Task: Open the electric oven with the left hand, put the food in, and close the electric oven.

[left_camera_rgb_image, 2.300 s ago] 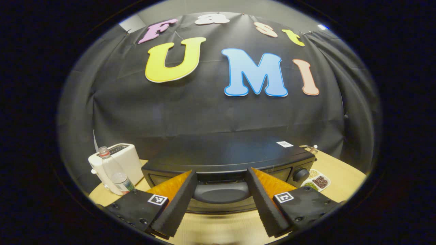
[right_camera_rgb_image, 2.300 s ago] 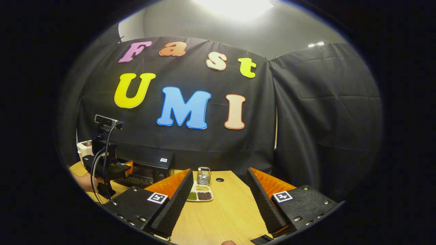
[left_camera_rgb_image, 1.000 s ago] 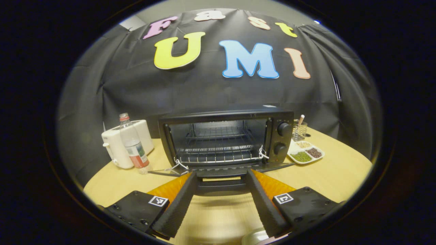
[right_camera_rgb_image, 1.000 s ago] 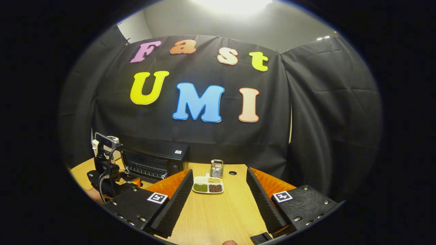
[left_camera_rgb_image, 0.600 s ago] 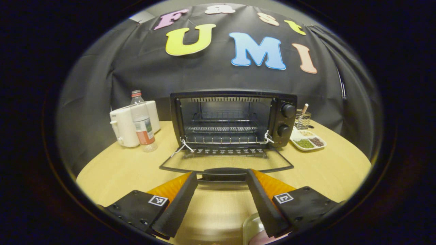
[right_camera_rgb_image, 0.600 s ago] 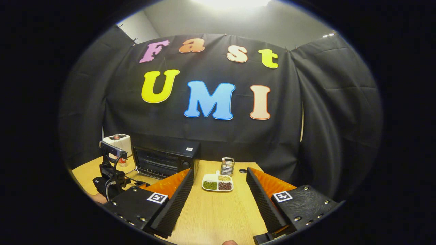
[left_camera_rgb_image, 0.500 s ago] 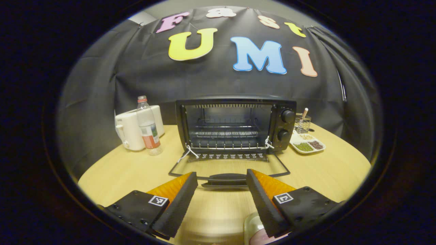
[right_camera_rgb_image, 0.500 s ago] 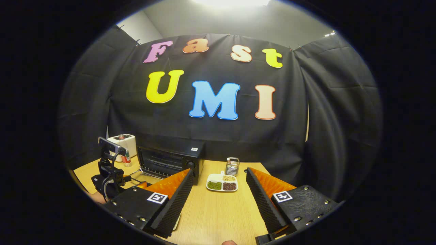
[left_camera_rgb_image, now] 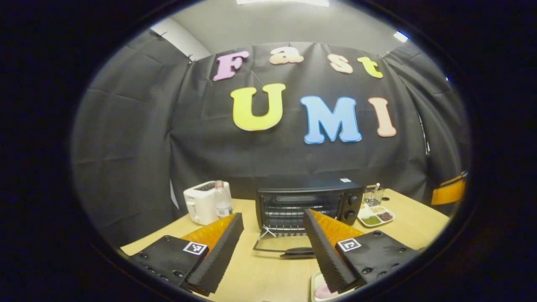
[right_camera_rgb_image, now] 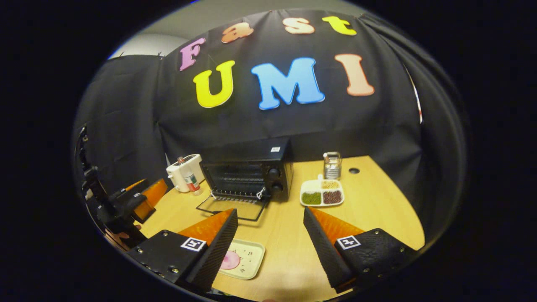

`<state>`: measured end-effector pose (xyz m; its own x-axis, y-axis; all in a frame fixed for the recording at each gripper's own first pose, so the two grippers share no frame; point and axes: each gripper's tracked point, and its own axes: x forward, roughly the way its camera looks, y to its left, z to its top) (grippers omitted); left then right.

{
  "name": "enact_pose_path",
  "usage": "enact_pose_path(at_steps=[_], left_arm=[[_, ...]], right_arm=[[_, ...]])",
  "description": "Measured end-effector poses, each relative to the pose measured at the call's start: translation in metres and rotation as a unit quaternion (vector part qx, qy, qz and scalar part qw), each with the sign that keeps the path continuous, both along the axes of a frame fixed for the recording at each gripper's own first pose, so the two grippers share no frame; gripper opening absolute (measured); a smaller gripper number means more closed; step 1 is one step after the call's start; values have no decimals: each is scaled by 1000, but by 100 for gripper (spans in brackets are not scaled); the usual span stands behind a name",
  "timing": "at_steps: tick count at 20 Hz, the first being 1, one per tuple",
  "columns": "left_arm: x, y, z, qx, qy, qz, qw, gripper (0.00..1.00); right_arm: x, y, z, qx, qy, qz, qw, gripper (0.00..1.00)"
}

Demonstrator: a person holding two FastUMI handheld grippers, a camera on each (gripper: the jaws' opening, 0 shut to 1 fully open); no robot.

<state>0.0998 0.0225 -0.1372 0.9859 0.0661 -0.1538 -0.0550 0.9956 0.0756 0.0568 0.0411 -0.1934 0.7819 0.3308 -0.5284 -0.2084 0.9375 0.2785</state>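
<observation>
The black electric oven stands at the back of the wooden table, its glass door folded down flat and the wire rack inside showing. My left gripper is open and held back from the door handle, touching nothing. A pale tray with a pink round piece of food lies on the table in front of the oven, just beyond my left finger in the right gripper view. My right gripper is open above the table, empty. The tray's corner peeks out beside my right finger.
A white toaster and a plastic bottle stand left of the oven. To its right sit a sectioned dish of beans and a wire holder. The left gripper, with a hand under it, is at the table's left edge.
The left gripper pulled the oven door down, let go of the handle and drew back and up. The right gripper swung left and tilted down, bringing the oven and the food tray into its view.
</observation>
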Motion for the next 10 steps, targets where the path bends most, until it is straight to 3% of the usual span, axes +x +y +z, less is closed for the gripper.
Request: enact_pose_path(at_steps=[1, 3, 6, 10], left_arm=[[-6, 8, 10, 2, -10, 8, 1000, 100], [-18, 26, 29, 4, -25, 23, 999, 91], [-35, 45, 45, 4, -28, 32, 999, 100], [-48, 68, 65, 5, -44, 53, 998, 100]], right_arm=[[-3, 6, -13, 16, 33, 13, 999, 99], [-9, 17, -34, 43, 92, 35, 994, 99], [-23, 30, -64, 68, 169, 64, 981, 99], [-38, 46, -97, 117, 272, 70, 953, 98]])
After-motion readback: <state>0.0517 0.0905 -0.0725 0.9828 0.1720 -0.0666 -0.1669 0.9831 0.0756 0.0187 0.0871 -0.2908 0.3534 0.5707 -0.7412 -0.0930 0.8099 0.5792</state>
